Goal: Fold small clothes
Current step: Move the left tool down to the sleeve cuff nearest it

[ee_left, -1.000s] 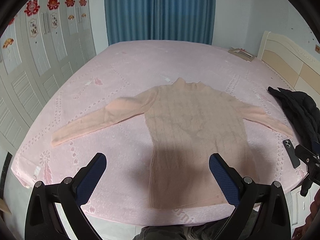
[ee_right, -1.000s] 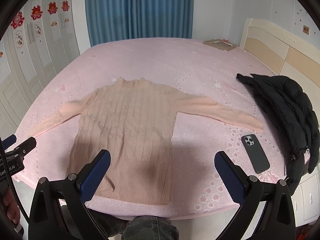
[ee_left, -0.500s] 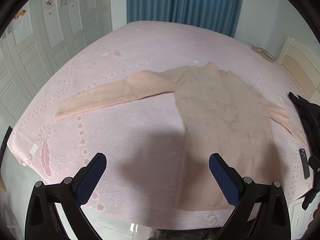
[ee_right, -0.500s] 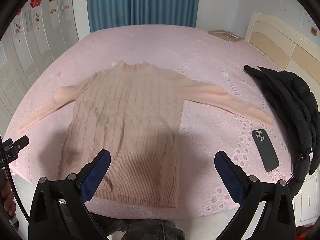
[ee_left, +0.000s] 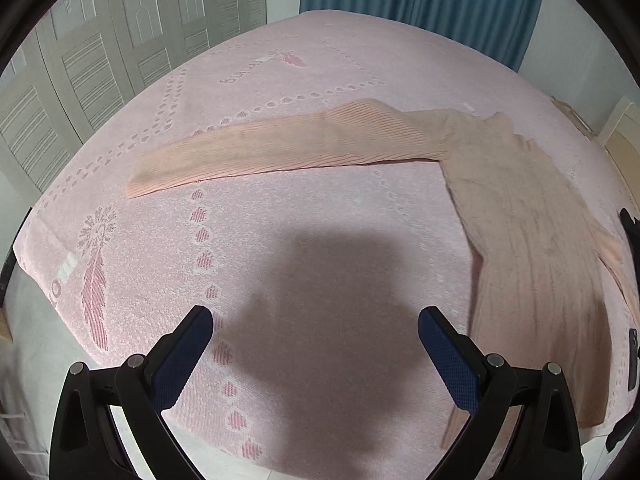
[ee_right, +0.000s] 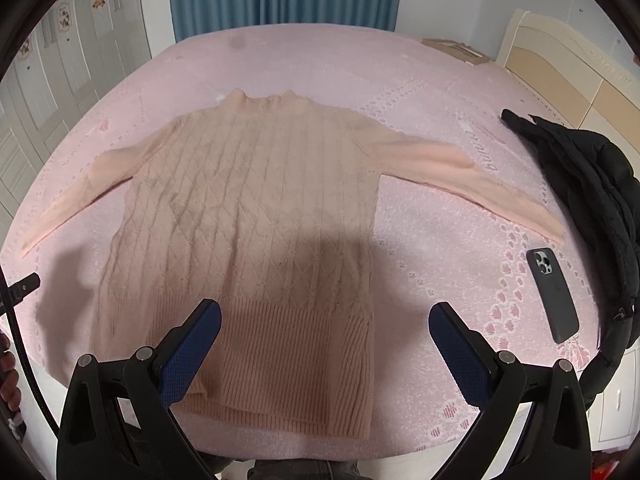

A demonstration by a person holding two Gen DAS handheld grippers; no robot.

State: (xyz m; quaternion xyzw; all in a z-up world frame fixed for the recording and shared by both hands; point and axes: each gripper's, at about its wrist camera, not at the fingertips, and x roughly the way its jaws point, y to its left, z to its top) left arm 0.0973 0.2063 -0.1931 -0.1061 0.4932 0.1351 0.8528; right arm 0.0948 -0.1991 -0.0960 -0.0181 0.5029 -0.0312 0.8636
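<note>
Right wrist view, right gripper (ee_right: pixel 325 322) fingers apart above sweater (ee_right: pixel 248 216) hem, left gripper (ee_left: pixel 315 326) fingers apart over bedspread (ee_left: pixel 304 208)

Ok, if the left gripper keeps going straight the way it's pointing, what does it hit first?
Most likely bare bedspread: the open left gripper aims at pink cover below the sweater's sleeve, with the sweater body off to its right. Depth is hard to judge.

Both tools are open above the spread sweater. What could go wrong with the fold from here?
1. The phone lies just below the cuff of the right sleeve; dragging that sleeve inward might catch or shift it.
2. The black jacket lies close beyond that cuff and may snag.
3. The left tool hangs over bare bedspread, so it may pinch bedspread along with the left sleeve.
</note>
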